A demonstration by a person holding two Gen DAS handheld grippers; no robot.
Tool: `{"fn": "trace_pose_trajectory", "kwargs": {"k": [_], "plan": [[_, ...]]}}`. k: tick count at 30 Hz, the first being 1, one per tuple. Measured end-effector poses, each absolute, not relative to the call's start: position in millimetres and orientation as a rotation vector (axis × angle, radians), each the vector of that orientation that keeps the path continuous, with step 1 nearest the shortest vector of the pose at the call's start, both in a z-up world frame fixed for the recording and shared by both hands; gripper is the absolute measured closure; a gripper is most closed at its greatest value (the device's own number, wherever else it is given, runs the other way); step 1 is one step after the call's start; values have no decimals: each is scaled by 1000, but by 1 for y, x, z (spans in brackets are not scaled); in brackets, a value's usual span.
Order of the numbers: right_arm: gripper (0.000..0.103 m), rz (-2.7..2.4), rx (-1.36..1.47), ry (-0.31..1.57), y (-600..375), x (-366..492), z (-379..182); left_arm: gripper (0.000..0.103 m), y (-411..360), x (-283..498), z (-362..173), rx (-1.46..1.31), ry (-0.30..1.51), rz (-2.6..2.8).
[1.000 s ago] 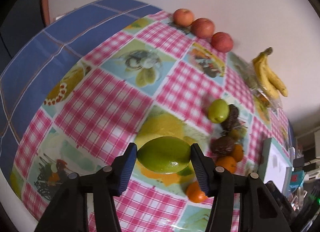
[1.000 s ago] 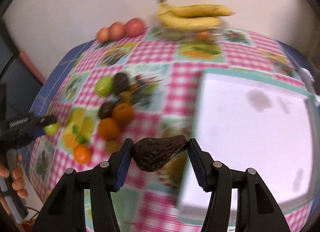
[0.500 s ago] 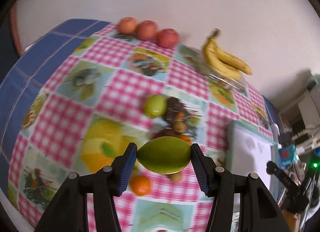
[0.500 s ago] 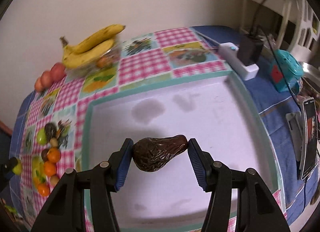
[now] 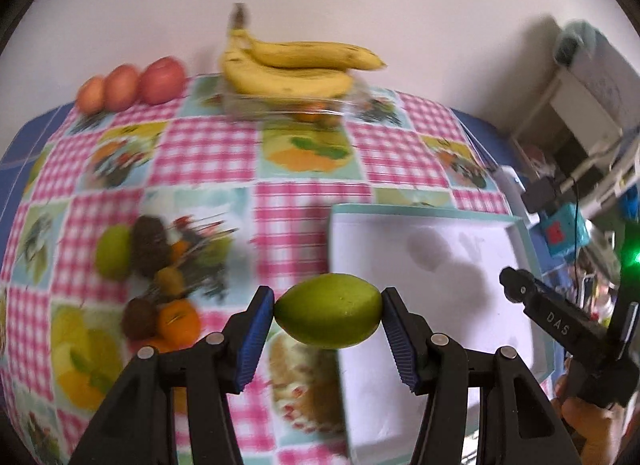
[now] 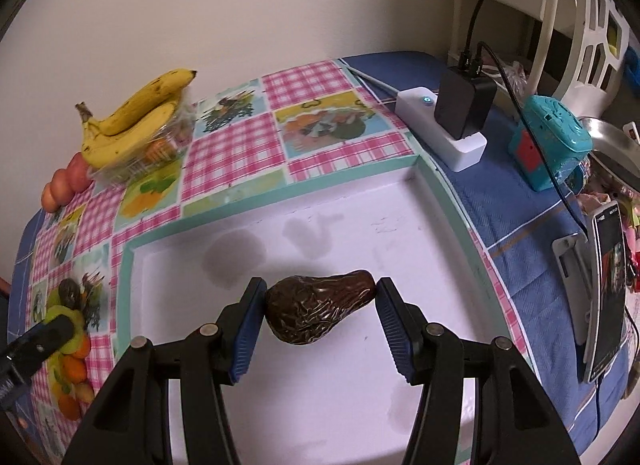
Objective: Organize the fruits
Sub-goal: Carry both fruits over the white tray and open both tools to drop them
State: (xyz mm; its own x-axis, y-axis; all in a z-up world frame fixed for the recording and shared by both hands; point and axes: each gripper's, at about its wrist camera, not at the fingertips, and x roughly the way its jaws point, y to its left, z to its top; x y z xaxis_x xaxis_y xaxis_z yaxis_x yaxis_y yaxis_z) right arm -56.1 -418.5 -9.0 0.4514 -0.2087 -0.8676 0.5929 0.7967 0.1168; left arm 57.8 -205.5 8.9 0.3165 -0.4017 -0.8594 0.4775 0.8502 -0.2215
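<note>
Right gripper (image 6: pixel 318 311) is nearer the drop: it hangs over the white tray (image 6: pixel 434 185), roughly mid-floor, pinching the dark avocado (image 6: pixel 318 311) end to end. Long axis runs across the jaws, fat end on the left pad, narrow neck on the right pad. Tray floor directly below looks bare, so I'd judge a straight lower-and-release is all that's needed; height above the floor can't be read from this view

Left gripper (image 5: pixel 328 315) is clamped on the lime (image 5: pixel 328 315), also end to end, long axis across the jaws. It sits over the tray's left rim (image 5: pixel 334 249), fruit half over checked cloth, half over white. Tray interior lies to its right and slightly ahead, so it needs to shift right before release. The right tool's body shows at the tray's near right corner in the left view; the two look well apart for now, but the left's path heads toward it

Remaining pile (image 5: pixel 152 285) (green one, dark ones, oranges) sits on the surface near its left edge, well left of the tray. Bananas (image 5: pixel 292 69) and apples (image 5: pixel 132 83) are along the far edge by the wall

Risk: the avocado's neck end gives little contact on the right pad and could pivot on opening
</note>
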Motion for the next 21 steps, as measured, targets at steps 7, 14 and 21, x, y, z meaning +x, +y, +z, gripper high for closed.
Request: {"fn": "trace_pose_trajectory", "kwargs": {"k": [7, 14, 21], "plan": [[45, -548, 468, 981, -440, -50, -16, 45, -250, 60, -15, 172, 1109, -618], [45, -572, 477, 1012, -451, -44, -34, 45, -266, 60, -29, 237, 1081, -607], [45, -575, 514, 1041, -457, -45, -49, 45, -274, 59, -29, 258, 1072, -602]]}}
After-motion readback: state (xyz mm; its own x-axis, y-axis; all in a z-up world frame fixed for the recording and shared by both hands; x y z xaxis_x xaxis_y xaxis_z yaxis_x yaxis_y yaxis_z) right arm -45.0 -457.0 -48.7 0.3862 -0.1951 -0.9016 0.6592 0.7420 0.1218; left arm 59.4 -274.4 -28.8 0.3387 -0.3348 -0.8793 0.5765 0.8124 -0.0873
